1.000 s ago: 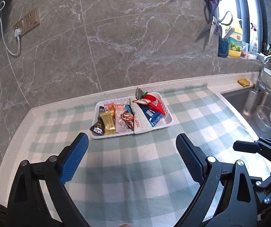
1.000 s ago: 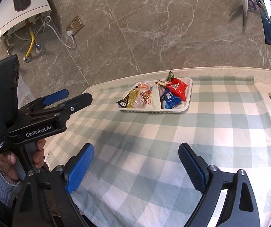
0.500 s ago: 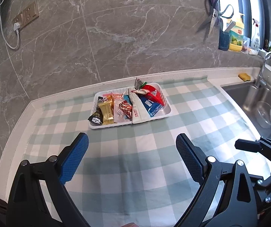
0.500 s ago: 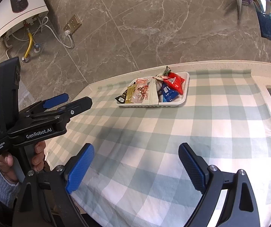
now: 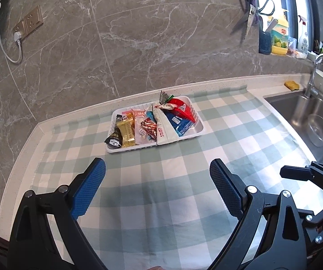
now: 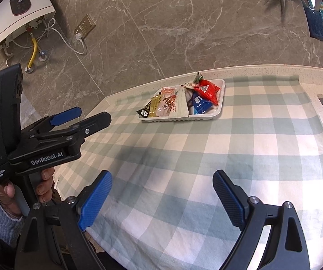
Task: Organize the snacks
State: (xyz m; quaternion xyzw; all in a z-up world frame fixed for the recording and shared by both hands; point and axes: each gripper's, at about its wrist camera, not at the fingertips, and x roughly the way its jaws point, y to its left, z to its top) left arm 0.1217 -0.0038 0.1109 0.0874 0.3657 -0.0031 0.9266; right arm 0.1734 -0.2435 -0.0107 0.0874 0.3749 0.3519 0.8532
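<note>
A white two-compartment tray (image 5: 197,132) (image 6: 220,110) sits at the back of the checked cloth. Its left compartment holds a gold bar (image 5: 127,133), a black packet (image 5: 114,140) and small pink and foil wrappers. Its right compartment holds a red packet (image 5: 181,109) (image 6: 208,90) and a blue packet (image 5: 179,123) (image 6: 201,104). My left gripper (image 5: 157,189) is open and empty, well in front of the tray; it also shows at the left of the right wrist view (image 6: 86,118). My right gripper (image 6: 162,200) is open and empty, farther back over the cloth.
A steel sink (image 5: 308,117) with a glass bowl and tap lies to the right. Scissors (image 5: 250,16), bottles and a sponge are along the back right wall. A wall socket (image 5: 27,23) and a water heater (image 6: 21,11) are at the left. The counter edge runs along the left.
Both grippers have drawn back from the tray, which looks smaller and farther away. Both stay open and empty.
</note>
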